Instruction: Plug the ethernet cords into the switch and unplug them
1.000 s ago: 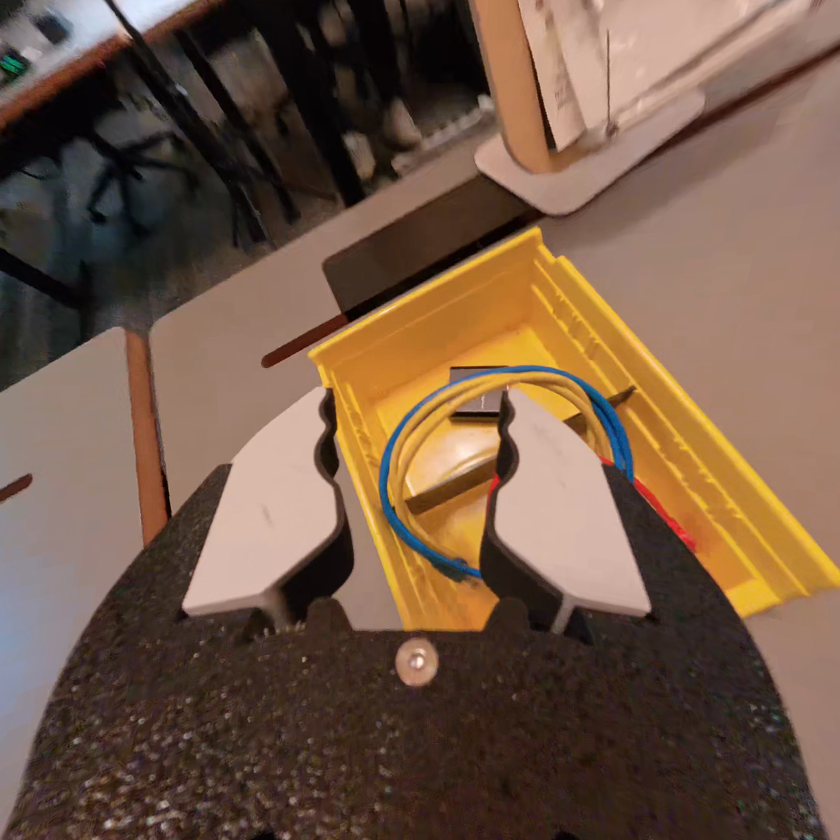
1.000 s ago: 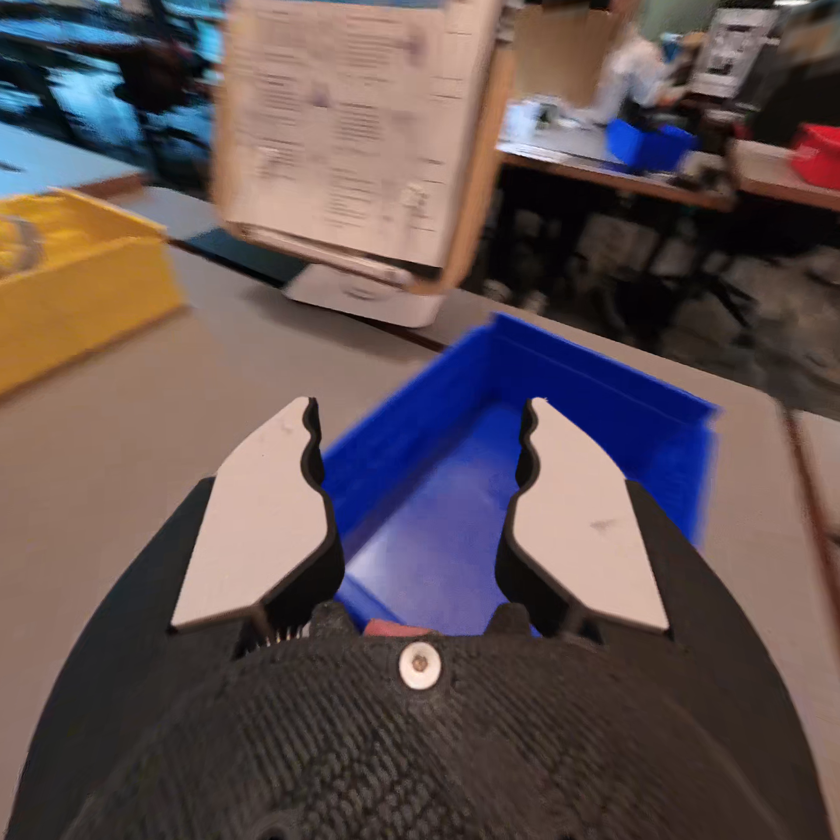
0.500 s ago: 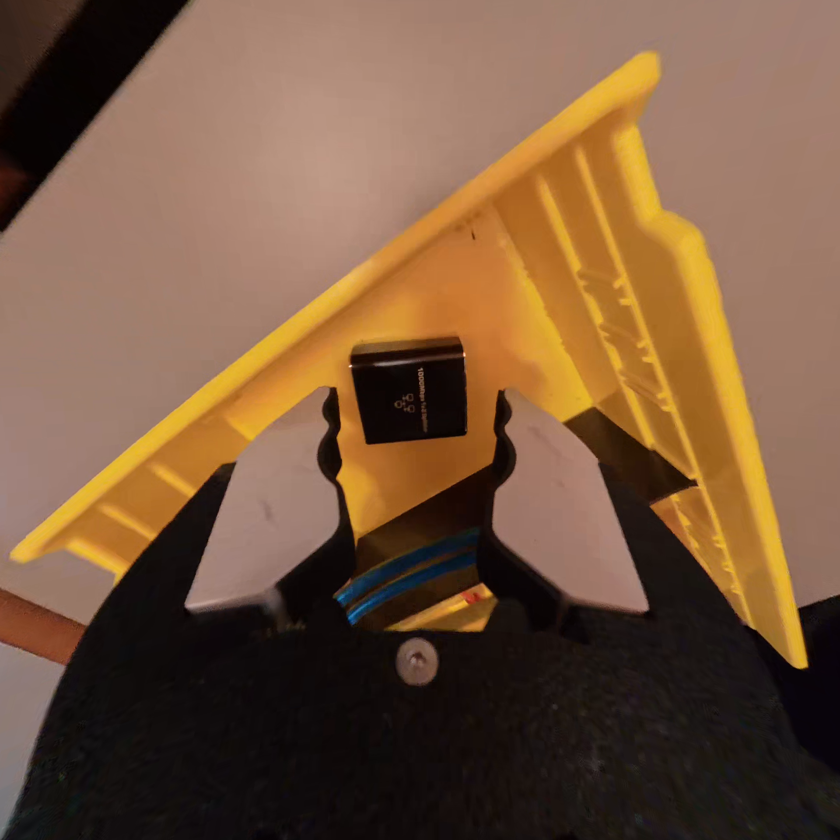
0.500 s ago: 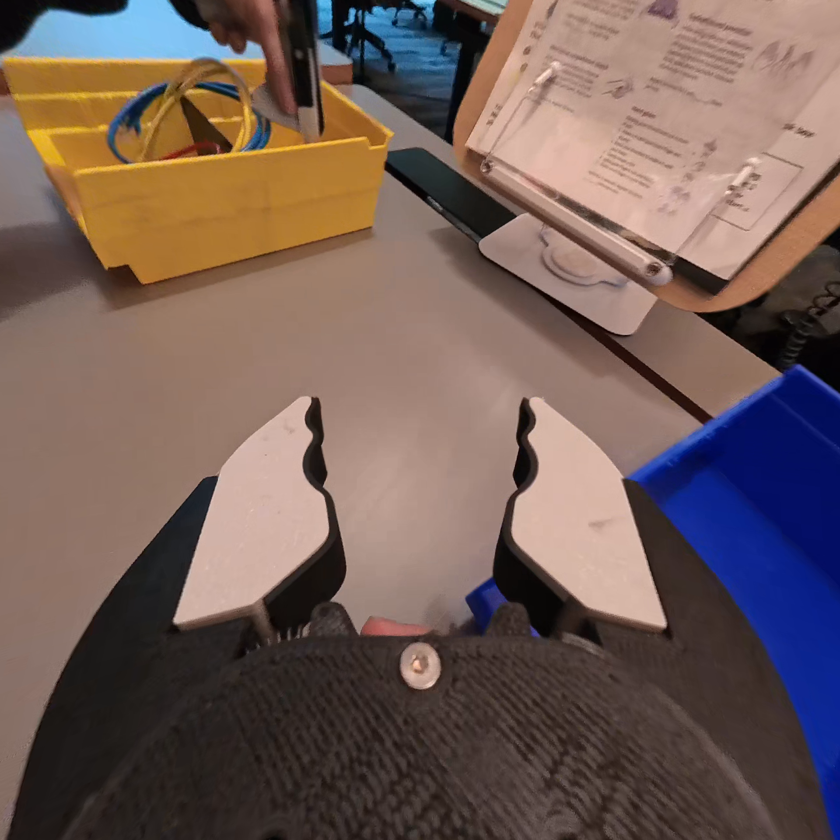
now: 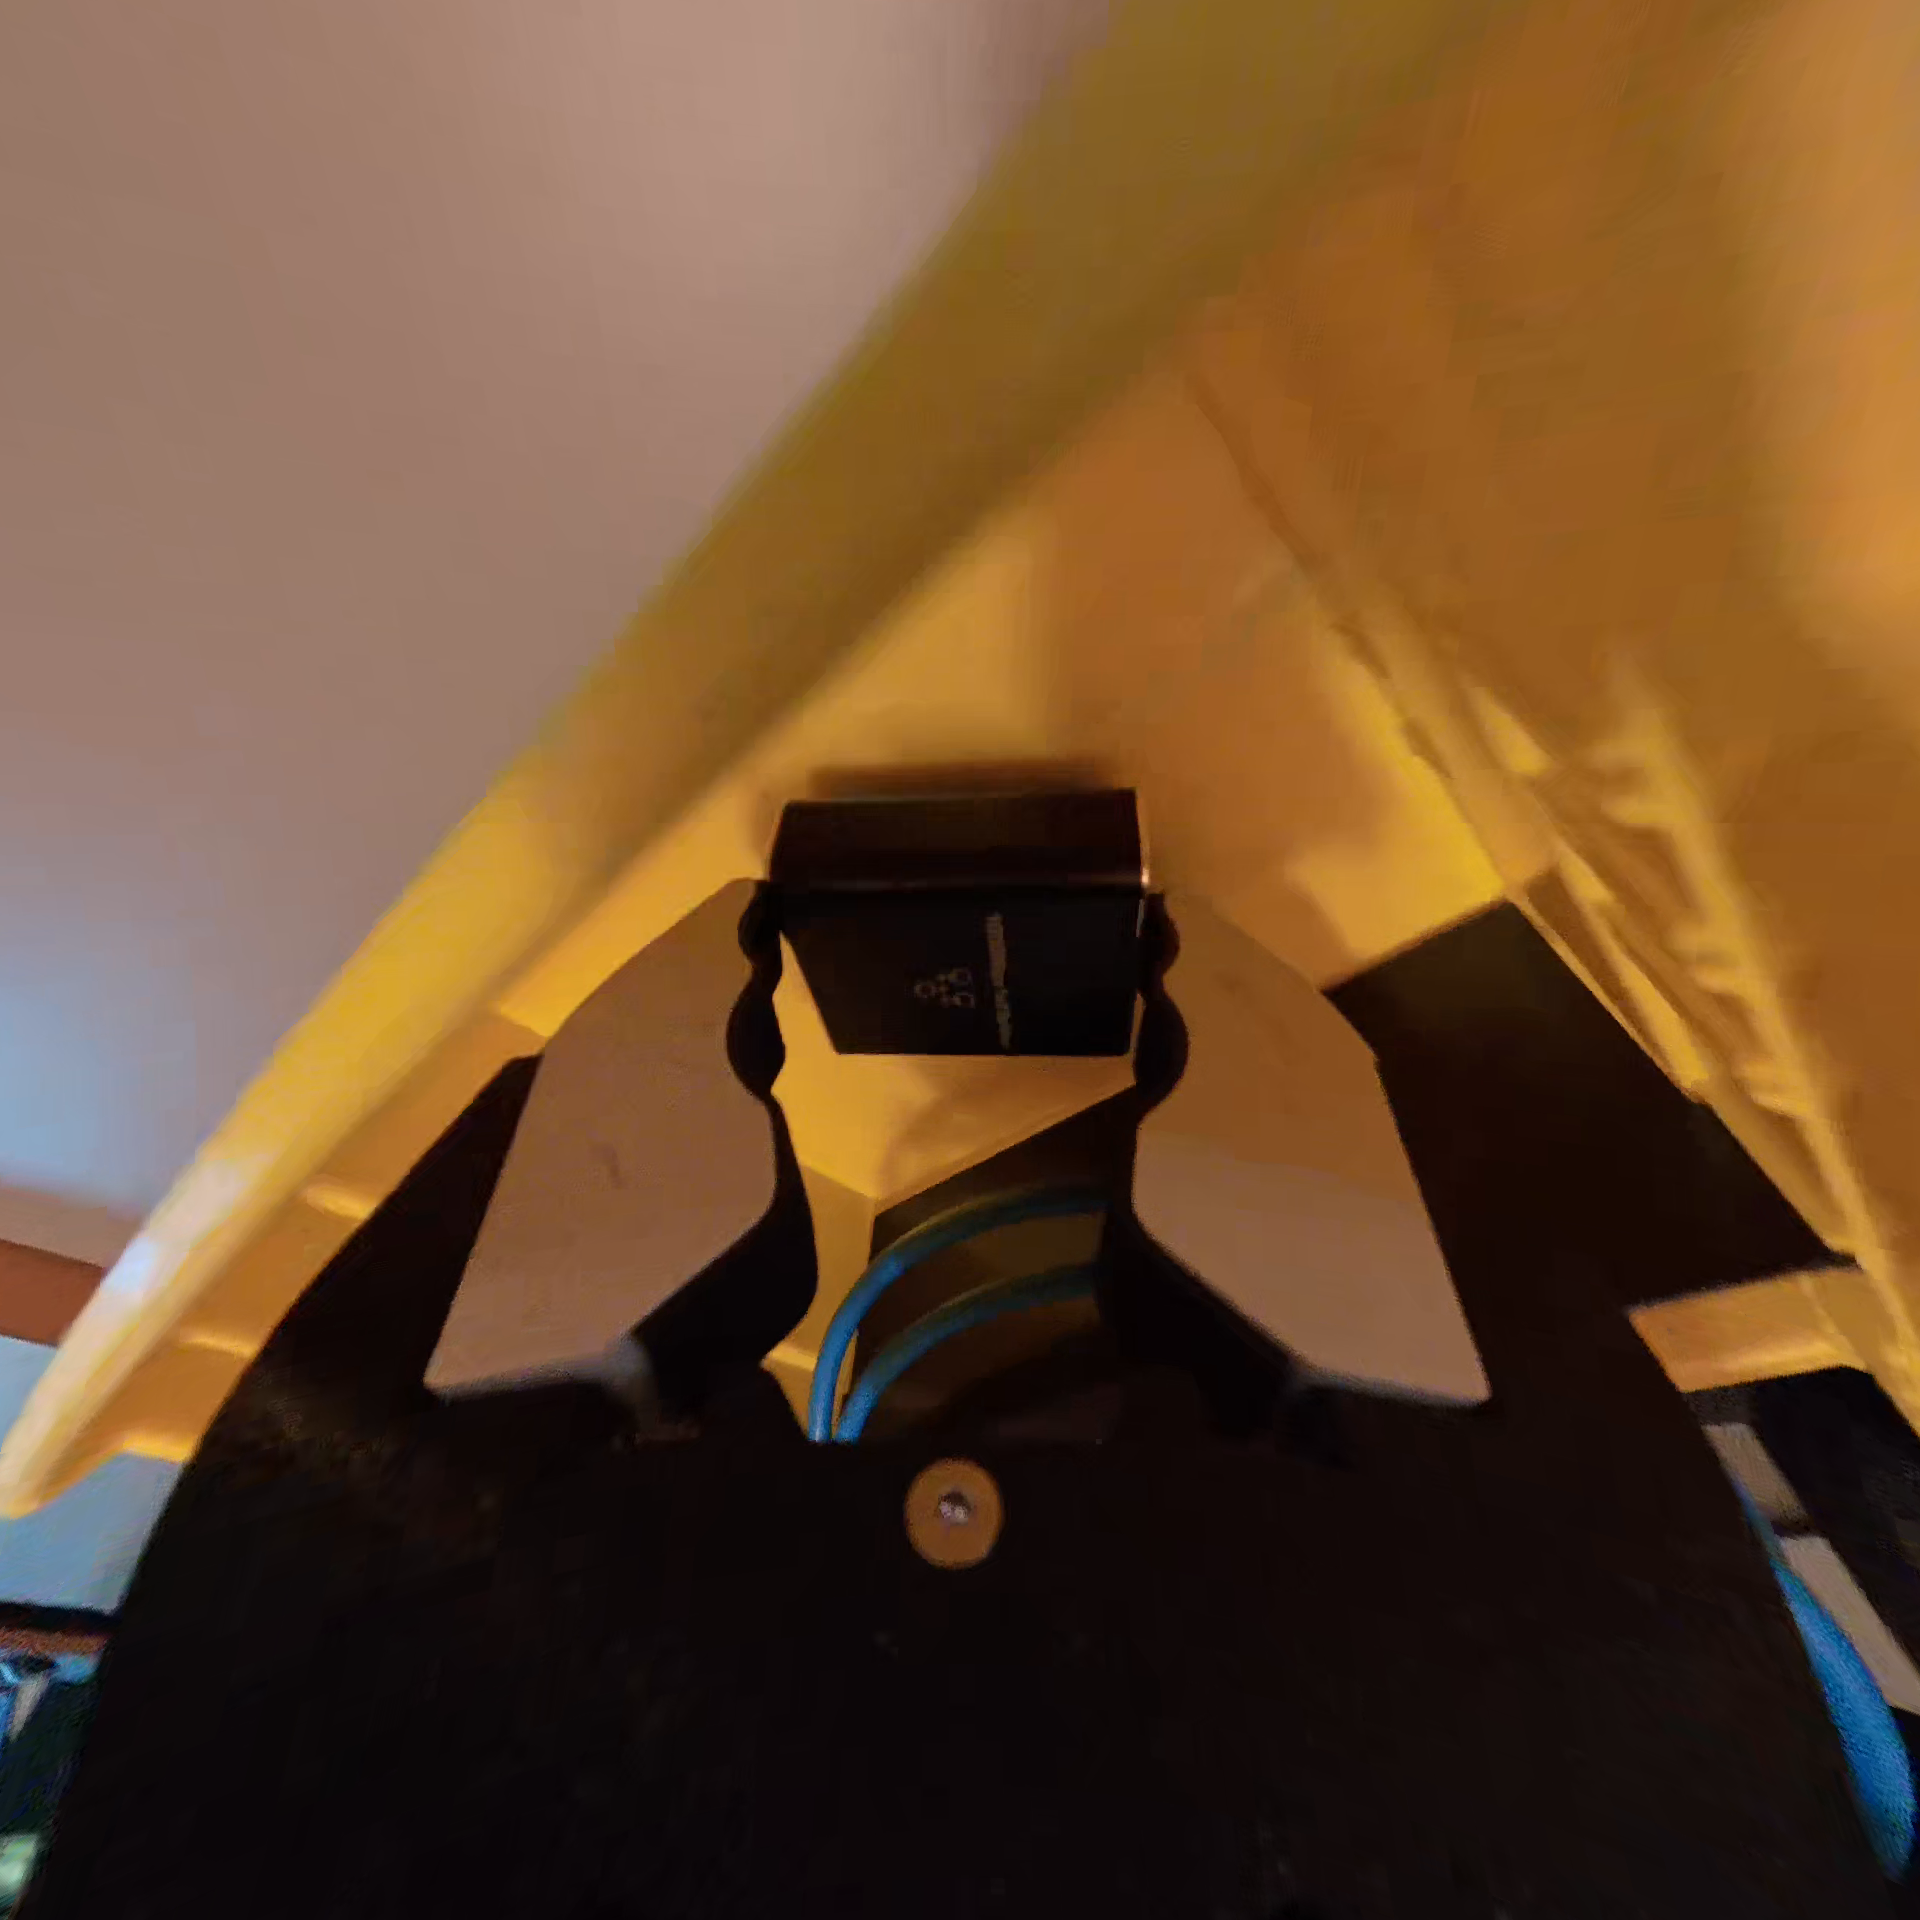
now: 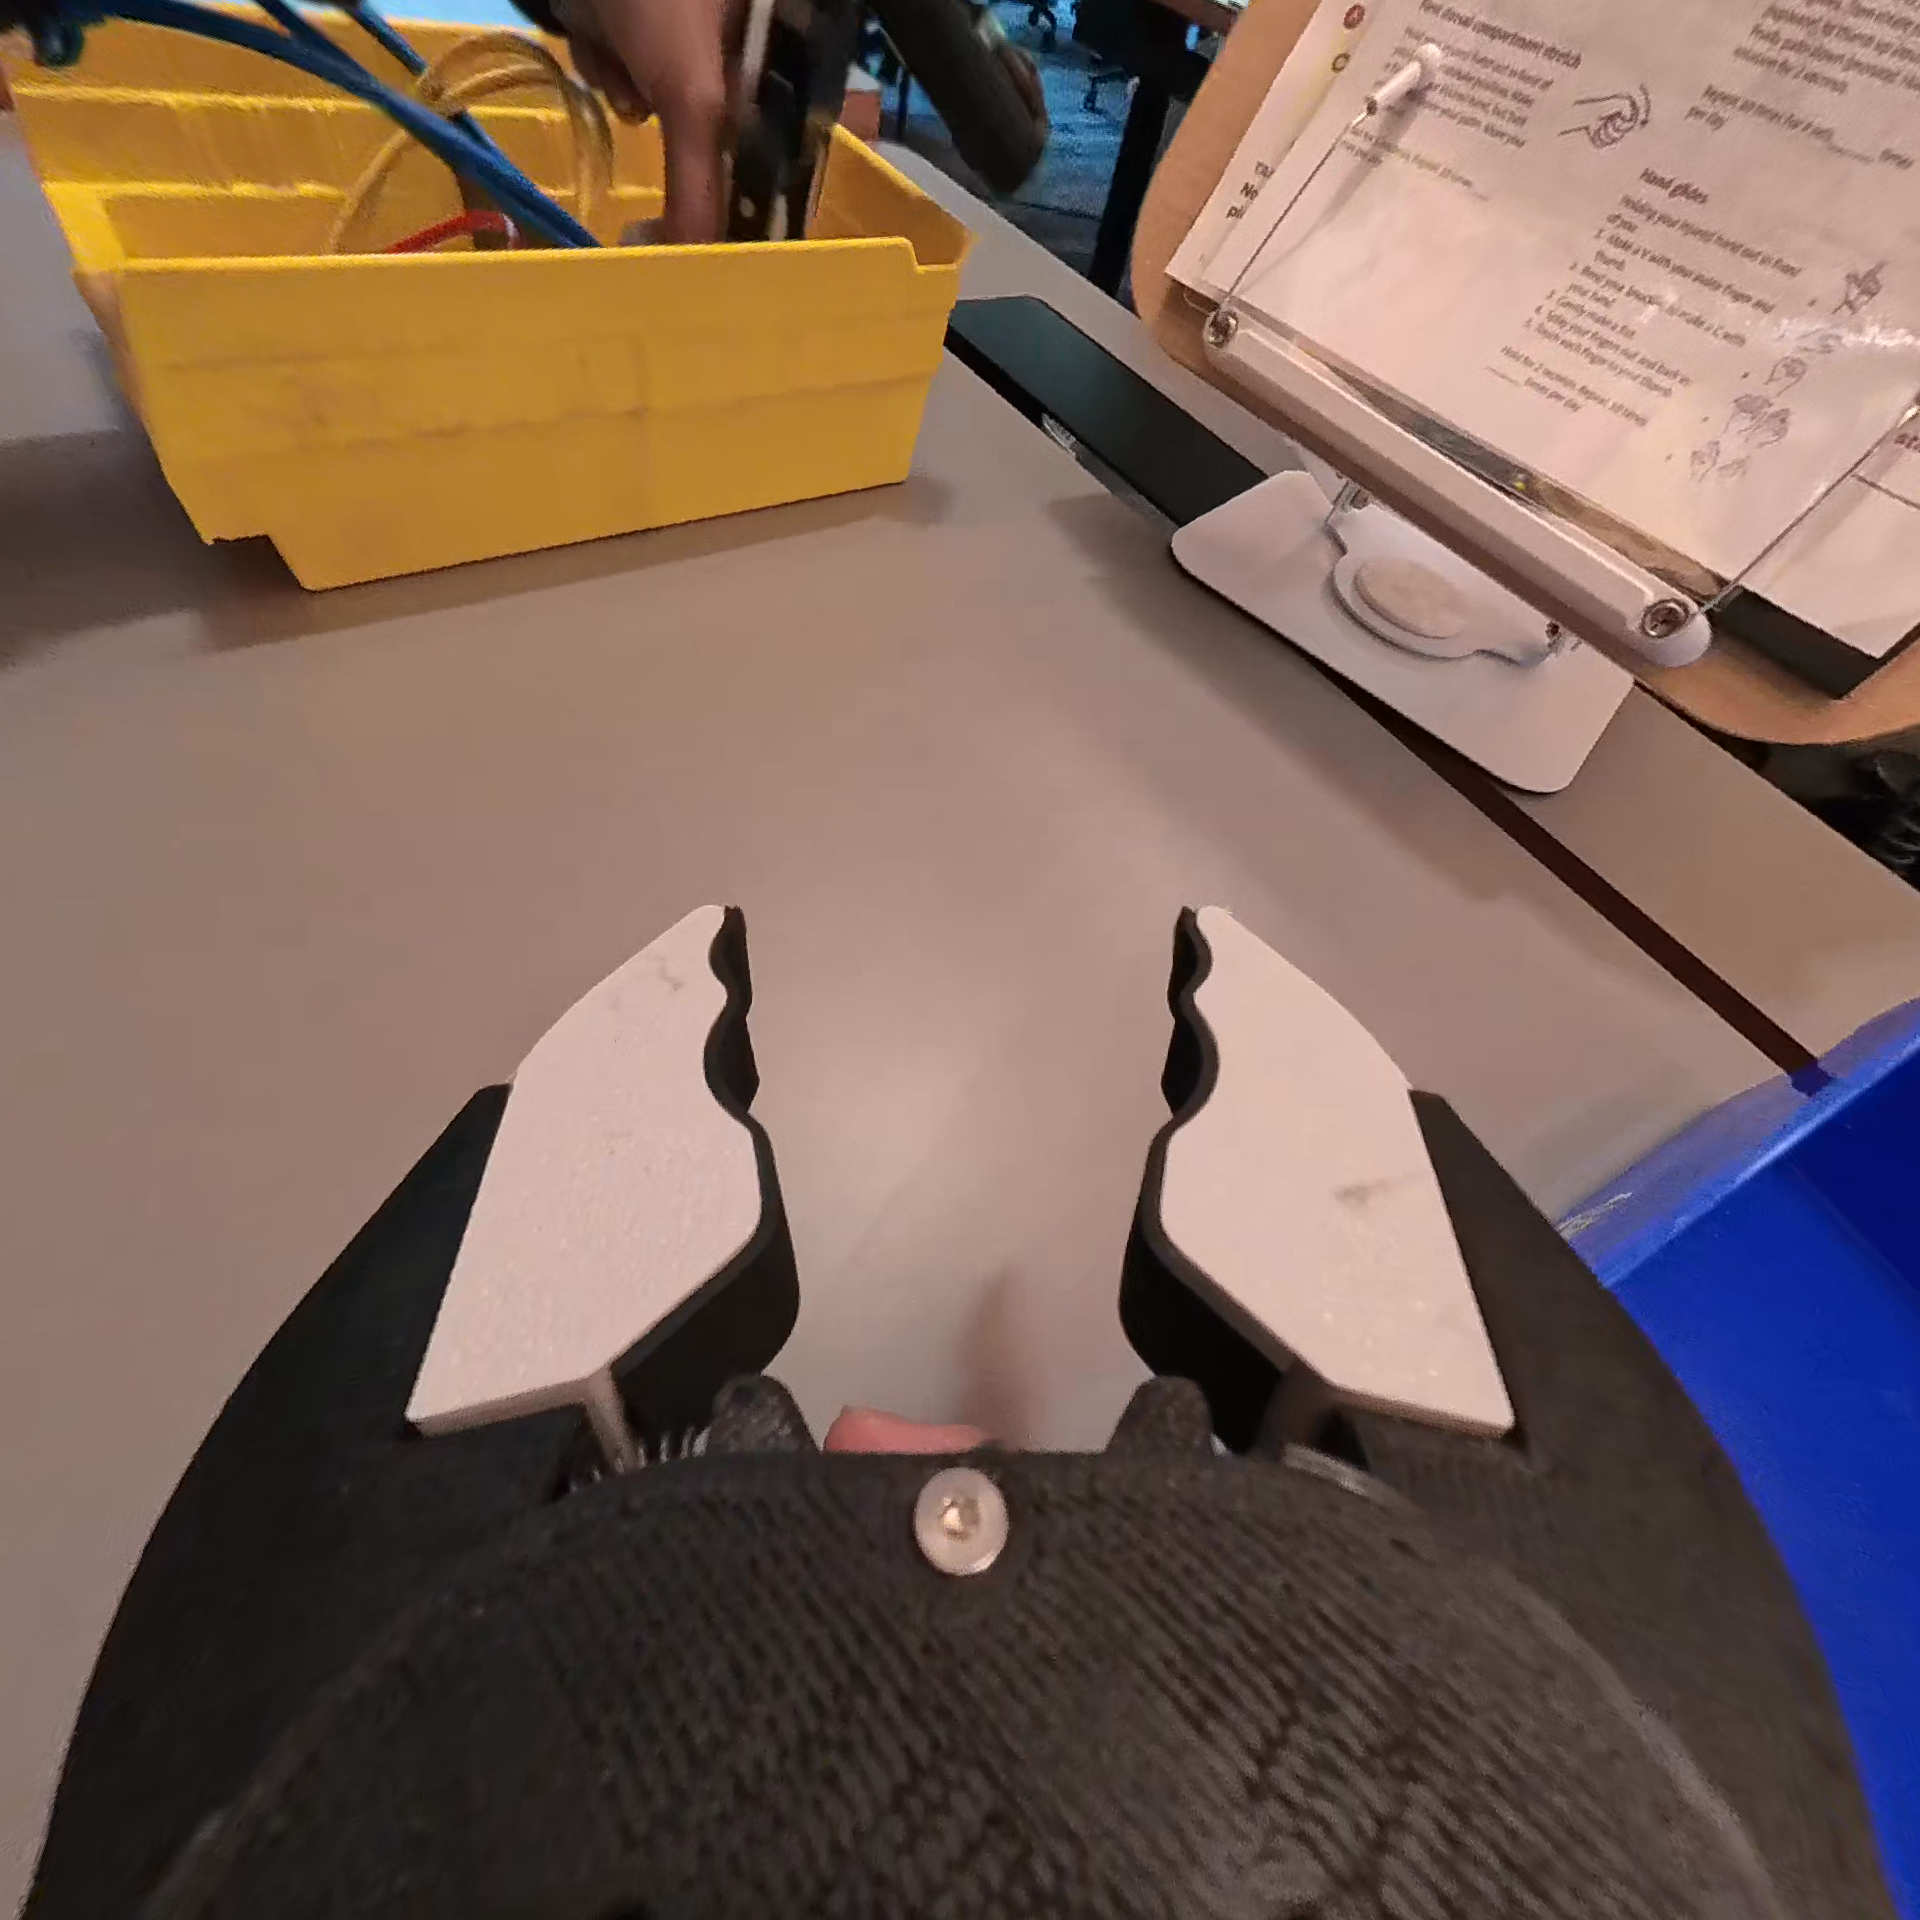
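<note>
Closing in since half a second ago, left gripper [image 5: 954,935] now pinches the switch [image 5: 961,951] in the bin [image 5: 1351,520]. Tip-only grip: it may slip or snag the blue cord [image 5: 883,1299]. Right gripper [image 6: 956,935] hangs wide open, empty, lower centre over the desk [image 6: 520,779].

The yellow bin [image 6: 540,395] is moulded plastic, matt and scuffed along its front wall. The switch [image 5: 966,935] looks like smooth black plastic with a faint sheen. The table [image 6: 831,790] has a smooth, matt grey top. The blue bin [image 6: 1787,1247] is plastic too — glossier. The document stand [image 6: 1455,582] pairs a wooden board, paper sheet and white metal base.
</note>
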Demonstrator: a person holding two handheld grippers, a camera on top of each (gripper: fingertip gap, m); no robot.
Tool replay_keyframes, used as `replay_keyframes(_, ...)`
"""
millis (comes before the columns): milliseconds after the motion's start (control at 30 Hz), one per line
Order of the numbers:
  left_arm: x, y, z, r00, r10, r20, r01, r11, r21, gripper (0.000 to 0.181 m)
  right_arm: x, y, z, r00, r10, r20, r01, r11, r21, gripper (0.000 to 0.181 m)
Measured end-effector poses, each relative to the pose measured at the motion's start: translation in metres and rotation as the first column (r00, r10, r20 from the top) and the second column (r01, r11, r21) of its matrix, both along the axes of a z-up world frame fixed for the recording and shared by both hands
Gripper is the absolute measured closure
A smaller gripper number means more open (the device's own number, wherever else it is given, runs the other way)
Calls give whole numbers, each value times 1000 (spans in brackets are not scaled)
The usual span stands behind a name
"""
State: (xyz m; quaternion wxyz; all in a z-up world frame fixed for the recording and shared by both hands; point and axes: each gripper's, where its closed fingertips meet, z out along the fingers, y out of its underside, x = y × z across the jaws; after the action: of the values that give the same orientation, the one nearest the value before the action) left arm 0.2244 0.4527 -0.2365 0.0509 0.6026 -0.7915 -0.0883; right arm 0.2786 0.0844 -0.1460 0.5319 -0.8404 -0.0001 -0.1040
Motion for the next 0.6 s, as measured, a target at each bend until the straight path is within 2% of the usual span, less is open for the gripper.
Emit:
replay_keyframes(33, 2, -2, 6, 1000, -18, 26, 18, 1000, -1, 115, 1, -1, 1, 1000, -3, -9, 4, 1000, 8, 104)
replay_keyframes(167, 9, -11, 44, 983, -56, 174, 55, 998, 8, 115, -4, 1, 10, 999, 30, -11, -29, 997, 72, 107)
replay_keyframes(267, 11, -17, 81, 942, -41, 334, 46, 999, -8, 116, -12, 5, 17, 997, 69, 36, -73, 990, 117, 106)
replay_keyframes(333, 14, -25, 111, 877, -3, 480, 37, 997, -61, 116, -16, 8, 20, 994, 83, 67, -91, 986, 138, 104)
replay_keyframes(400, 17, -43, 148, 767, 81, 636, 53, 981, -189, 116, -22, 11, 26, 991, 93, 99, -109, 979, 172, 100)
replay_keyframes(467, 14, -73, 186, 645, 196, 738, 125, 926, -355, 116, -30, 15, 35, 986, 95, 134, -124, 966, 228, 95)
replay_keyframes(500, 9, -94, 203, 602, 248, 759, 194, 876, -441, 116, -34, 17, 42, 984, 95, 154, -134, 955, 266, 94)
replay_keyframes(533, 1, -116, 216, 573, 296, 765, 261, 818, -512, 116, -40, 19, 49, 979, 93, 180, -146, 940, 309, 94)
replay_keyframes(600, -18, -161, 230, 555, 362, 749, 374, 695, -613, 115, -52, 22, 65, 970, 79, 232, -170, 898, 405, 94)
